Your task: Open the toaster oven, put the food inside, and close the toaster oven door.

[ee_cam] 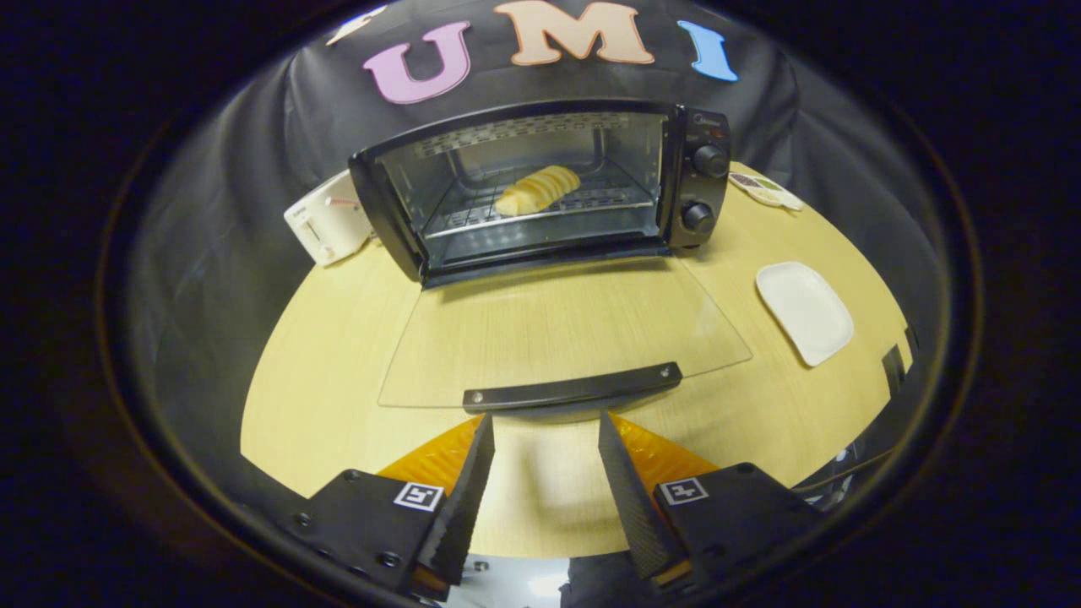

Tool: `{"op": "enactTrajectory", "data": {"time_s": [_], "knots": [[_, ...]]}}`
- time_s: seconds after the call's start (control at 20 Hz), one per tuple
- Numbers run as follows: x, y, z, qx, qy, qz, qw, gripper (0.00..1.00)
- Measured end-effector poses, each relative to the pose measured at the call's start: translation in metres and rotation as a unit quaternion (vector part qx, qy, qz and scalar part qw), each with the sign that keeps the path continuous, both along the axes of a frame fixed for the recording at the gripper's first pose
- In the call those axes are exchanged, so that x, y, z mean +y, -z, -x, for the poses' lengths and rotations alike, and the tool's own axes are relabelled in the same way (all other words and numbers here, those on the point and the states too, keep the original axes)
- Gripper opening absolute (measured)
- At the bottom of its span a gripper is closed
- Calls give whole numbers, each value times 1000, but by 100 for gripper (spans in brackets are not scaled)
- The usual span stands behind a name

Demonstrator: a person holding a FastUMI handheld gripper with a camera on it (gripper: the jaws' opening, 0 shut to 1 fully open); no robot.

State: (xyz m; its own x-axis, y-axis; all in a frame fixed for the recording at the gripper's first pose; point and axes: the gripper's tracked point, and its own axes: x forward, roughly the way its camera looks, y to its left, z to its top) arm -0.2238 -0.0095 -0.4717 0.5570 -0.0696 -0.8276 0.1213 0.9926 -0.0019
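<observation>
A black toaster oven [549, 181] stands at the back of the light wooden table [338, 355]. Its glass door [557, 333] is folded down flat toward me, with the black handle [573, 388] at its near edge. A yellow sliced piece of food [538, 189] lies on the wire rack inside the oven. My gripper [545, 426] is open, its fingers spread with nothing between them. The fingertips sit just short of the door handle, slightly below it.
A white toaster [328, 219] stands left of the oven. A white empty plate [803, 311] lies on the table to the right. A small flat packet [766, 191] lies behind the plate, near the oven's knobs [705, 187].
</observation>
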Motion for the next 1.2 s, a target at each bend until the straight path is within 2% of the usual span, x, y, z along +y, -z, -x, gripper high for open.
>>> {"op": "enactTrajectory", "data": {"time_s": [0.2,0.5,0.9,1.2], "knots": [[2,12,3,22,-24,17,999,78],[-2,33,4,48,-30,28,998,77],[-6,32,-9,38,-14,29,999,76],[-4,6,-16,1,0,23,1000,75]]}}
